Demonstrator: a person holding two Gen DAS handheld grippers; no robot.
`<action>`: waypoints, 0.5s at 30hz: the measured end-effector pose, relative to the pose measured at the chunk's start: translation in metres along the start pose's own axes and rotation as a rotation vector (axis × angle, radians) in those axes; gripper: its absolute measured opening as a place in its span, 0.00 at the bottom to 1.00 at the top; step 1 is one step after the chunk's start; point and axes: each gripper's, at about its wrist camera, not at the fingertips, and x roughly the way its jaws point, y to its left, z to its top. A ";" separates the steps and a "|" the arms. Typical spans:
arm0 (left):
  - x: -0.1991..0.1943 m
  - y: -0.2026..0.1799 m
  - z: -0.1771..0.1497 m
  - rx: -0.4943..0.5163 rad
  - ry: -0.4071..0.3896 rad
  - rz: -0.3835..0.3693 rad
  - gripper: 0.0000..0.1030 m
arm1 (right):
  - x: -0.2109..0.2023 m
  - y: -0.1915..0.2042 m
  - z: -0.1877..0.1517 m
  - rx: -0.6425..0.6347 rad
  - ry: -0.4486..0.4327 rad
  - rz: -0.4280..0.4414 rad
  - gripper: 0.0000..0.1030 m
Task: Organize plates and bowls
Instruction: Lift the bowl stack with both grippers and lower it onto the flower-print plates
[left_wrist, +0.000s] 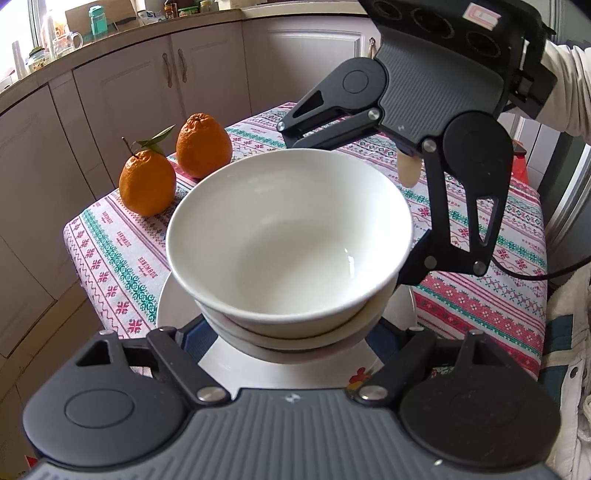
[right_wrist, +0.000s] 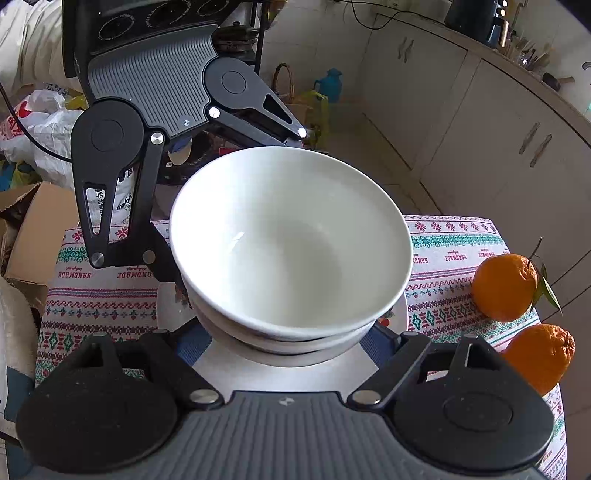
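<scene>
A white bowl (left_wrist: 288, 236) sits on top of a stack of white bowls, on white plates (left_wrist: 236, 365) on the small table; the stack also shows in the right wrist view (right_wrist: 291, 240), with the plates (right_wrist: 280, 373) beneath. My left gripper (left_wrist: 291, 332) straddles the stack from the near side, jaws spread wide on either side of the lower bowls. My right gripper (left_wrist: 354, 206) straddles it from the opposite side, also wide open; its own view has its gripper (right_wrist: 291, 332) around the bowl bases. Fingertips are hidden behind the bowls.
Two oranges (left_wrist: 173, 162) sit on the patterned tablecloth (left_wrist: 110, 243) at the far left corner; in the right wrist view they (right_wrist: 517, 306) lie at the right edge. Kitchen cabinets (left_wrist: 140, 88) stand behind. Bags and a cardboard box (right_wrist: 33, 229) lie beyond the table.
</scene>
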 end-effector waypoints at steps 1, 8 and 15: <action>0.000 0.001 0.000 -0.001 0.001 0.000 0.83 | 0.002 -0.002 0.001 0.002 0.001 0.002 0.87; 0.004 0.004 0.000 -0.002 0.010 0.000 0.83 | 0.008 -0.007 0.000 0.018 0.006 0.006 0.87; 0.006 0.006 0.000 -0.011 0.012 -0.005 0.83 | 0.011 -0.011 -0.001 0.033 0.002 0.019 0.87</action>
